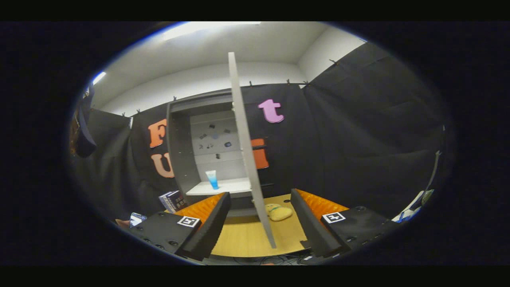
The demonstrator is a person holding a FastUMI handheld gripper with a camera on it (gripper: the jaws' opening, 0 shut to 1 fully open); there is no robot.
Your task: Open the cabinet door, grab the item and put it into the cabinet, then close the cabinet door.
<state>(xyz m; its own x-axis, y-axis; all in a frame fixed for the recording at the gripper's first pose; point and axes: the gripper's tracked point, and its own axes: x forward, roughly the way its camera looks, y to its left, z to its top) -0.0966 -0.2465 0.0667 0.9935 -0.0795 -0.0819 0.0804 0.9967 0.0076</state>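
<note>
A grey cabinet (pixel 181 159) stands on the wooden table (pixel 247 239), beyond my fingers. Its door (pixel 247 159) is swung wide open and I see it edge-on, its lower edge reaching down between my fingers. A blue and clear tube (pixel 212 179) stands upright on the cabinet's white shelf (pixel 231 185). My gripper (pixel 261 223) is open, the door's edge in the gap between the fingers without either one pressing on it. A yellow plush toy (pixel 279 212) lies on the table just right of the door, between the fingers.
A small stack of books (pixel 172 200) sits left of the cabinet's base. A small blue and white item (pixel 137 219) lies near the left finger. Black cloth walls close in the booth behind and to the right. Cables run along the table's front edge.
</note>
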